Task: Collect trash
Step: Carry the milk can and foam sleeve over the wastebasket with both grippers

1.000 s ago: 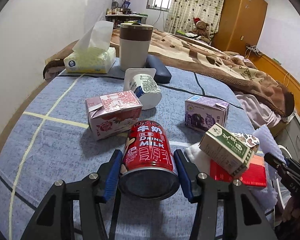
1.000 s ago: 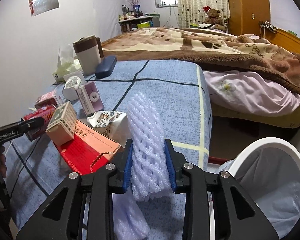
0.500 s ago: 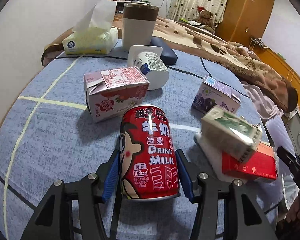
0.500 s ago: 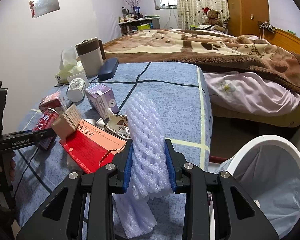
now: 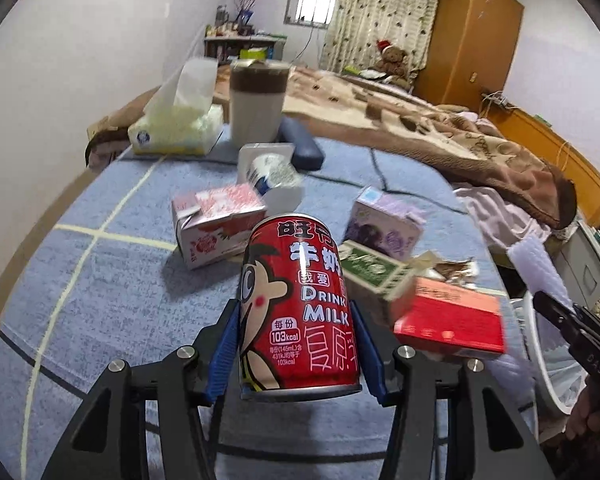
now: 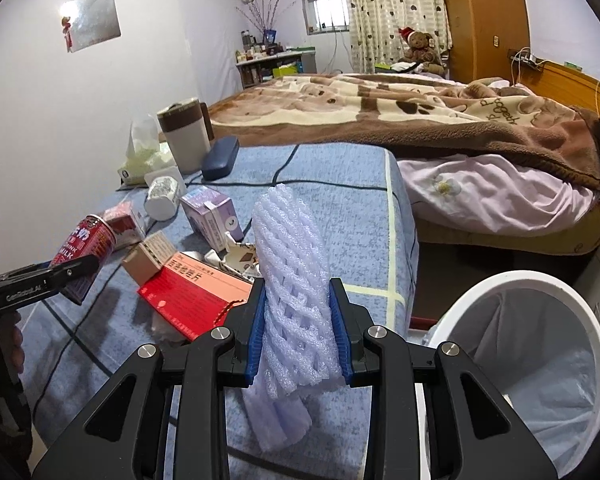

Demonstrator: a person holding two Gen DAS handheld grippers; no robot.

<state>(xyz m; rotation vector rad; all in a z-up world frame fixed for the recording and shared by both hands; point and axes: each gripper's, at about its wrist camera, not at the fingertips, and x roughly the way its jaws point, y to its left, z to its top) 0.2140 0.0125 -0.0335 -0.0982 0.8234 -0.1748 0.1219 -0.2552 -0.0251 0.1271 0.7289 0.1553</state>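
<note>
Nearest the cameras, both claws are loaded and neither load is binned yet: the left gripper pinches the red milk can upright, clear of the blue cover, while the right gripper is pressed onto the white foam net, with the lined white bin at its 4 o'clock, apparently empty as far as its visible part shows. Beyond, toward 12 o'clock, the red box, green carton, pink carton, purple carton and yogurt cup still wait on the cover. A second ago the can lay on its side low on the cover; it has since been tipped upright and raised, and the net has stayed clamped with the bin drifting closer.
</note>
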